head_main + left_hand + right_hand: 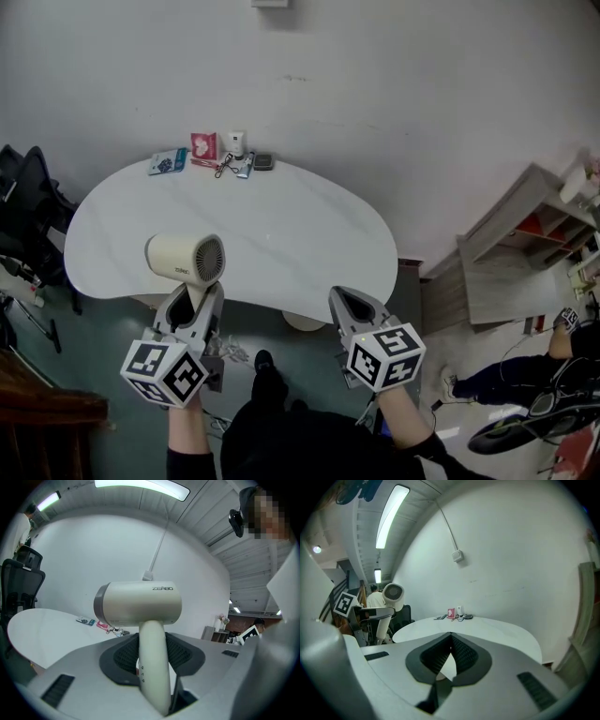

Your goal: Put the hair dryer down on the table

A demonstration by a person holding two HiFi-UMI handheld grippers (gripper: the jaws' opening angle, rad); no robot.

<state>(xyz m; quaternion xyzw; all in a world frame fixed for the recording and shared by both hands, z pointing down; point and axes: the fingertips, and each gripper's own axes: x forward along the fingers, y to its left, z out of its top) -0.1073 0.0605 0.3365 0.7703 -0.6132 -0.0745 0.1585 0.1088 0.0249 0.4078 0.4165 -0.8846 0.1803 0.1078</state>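
A cream hair dryer (183, 258) hangs in the air over the near left edge of the white oval table (281, 234), barrel level and its grille end facing right. My left gripper (194, 300) is shut on its handle from below. In the left gripper view the handle (152, 667) stands upright between the dark pads, with the barrel (140, 603) above them. My right gripper (349, 298) hovers off the table's near edge with its jaw tips together and nothing between them. From the right gripper view the hair dryer (393, 595) shows at the left, beyond the table (487, 630).
At the table's far edge lie a pink box (203, 147), a small white device (236, 142), a blue packet (167, 161) and a dark phone (264, 161). A black chair (28, 206) stands at the left and a wooden shelf (525, 234) at the right. A person's leg (506, 375) shows at lower right.
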